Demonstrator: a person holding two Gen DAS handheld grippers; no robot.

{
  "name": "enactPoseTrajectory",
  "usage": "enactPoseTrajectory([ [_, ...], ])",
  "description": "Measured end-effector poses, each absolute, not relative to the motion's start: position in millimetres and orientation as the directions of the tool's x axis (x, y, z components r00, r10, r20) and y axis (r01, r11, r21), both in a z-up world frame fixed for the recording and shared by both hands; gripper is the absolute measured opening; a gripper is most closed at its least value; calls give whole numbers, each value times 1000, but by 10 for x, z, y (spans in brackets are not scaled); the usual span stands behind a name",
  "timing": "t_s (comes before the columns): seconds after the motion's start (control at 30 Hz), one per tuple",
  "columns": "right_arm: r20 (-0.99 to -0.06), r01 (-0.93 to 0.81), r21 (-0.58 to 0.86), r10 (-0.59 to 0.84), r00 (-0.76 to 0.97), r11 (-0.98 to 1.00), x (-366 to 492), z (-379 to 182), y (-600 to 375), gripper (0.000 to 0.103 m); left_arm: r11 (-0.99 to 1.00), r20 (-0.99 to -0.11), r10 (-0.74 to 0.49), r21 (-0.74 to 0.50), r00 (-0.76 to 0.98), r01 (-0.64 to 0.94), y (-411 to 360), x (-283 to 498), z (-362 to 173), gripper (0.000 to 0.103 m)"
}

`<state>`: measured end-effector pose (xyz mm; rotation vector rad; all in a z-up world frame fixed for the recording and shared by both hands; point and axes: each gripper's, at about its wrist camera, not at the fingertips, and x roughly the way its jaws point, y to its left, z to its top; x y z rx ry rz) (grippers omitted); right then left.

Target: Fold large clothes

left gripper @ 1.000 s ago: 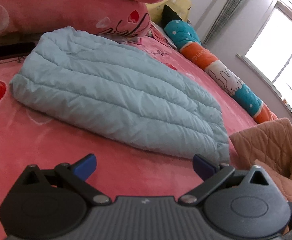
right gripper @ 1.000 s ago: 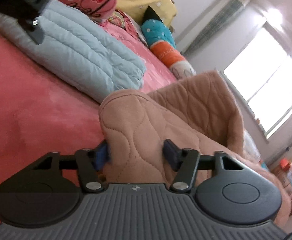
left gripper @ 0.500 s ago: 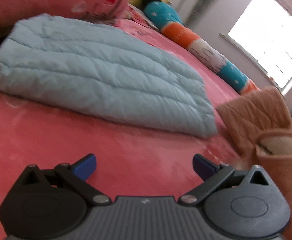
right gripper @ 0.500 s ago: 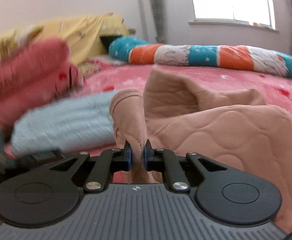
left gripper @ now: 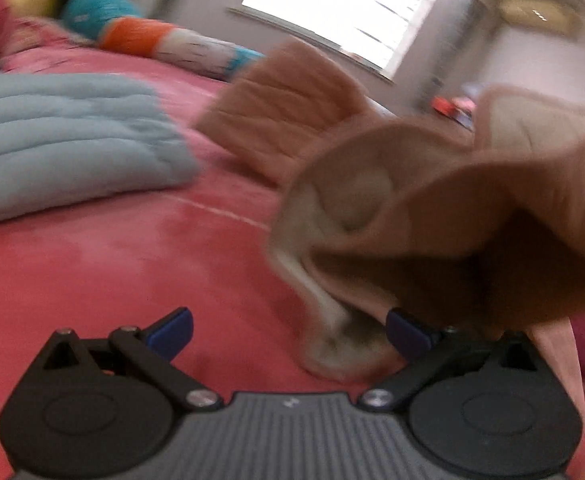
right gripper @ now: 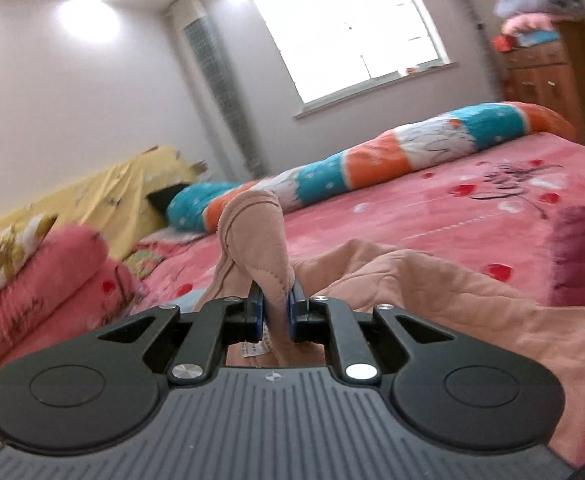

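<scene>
While the left wrist view is smearing with motion, the left hand-held gripper (left gripper: pixel 288 330) is pointing low across the pink bed (left gripper: pixel 112 264), its blue-tipped fingers (left gripper: pixel 172 330) standing wide apart with nothing pressed between them. To its left on the bed, a folded light blue quilted jacket (left gripper: pixel 64 140) is lying flat. Further right, the brown quilted garment (left gripper: pixel 432 200) is hanging in the air, its pale lining showing, and a loose edge is drooping down just by the right-side finger; whether it is touching that finger is hard to tell through the blur.

In the right wrist view, a stack of pink bedding (right gripper: pixel 44 280) is sitting at the left, and a striped bolster (right gripper: pixel 372 160) is stretching along the far side of the bed beneath the window (right gripper: pixel 348 28). The right hand-held gripper (right gripper: pixel 275 312) is pointing nearly level, its jaws clamped together on a fold of the brown quilted garment, which is sticking up above the fingertips. The rest of the cloth is trailing away to the right over the bed. A wooden cabinet (right gripper: pixel 548 80) is standing at the far right.
</scene>
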<state>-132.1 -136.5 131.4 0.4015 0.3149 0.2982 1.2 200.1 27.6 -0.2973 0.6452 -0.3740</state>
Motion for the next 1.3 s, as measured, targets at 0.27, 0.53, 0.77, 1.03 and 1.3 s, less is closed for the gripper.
enactPoseTrajectory([
  [0.27,-216,-136,496,274,937,857,-1166,1115,-1496,13,904,-556,-428,-275,713,328,1574,-27,102,102],
  [0.53,-209,-116,554,272,939,824,-1255,1086,-1663,13,935,-534,-354,-192,768,297,1306,194,95,102],
  [0.77,-210,-114,572,279,937,812,-1250,1051,-1625,13,950,-508,-310,-137,804,281,1242,326,207,33],
  [1.03,-164,-165,609,326,931,776,-1359,1082,-1683,13,967,-428,-257,-119,866,227,1659,187,726,10],
  [1.3,-171,-288,636,495,852,716,-1586,1061,-1481,14,966,-365,-215,54,906,251,2218,-529,1363,9],
])
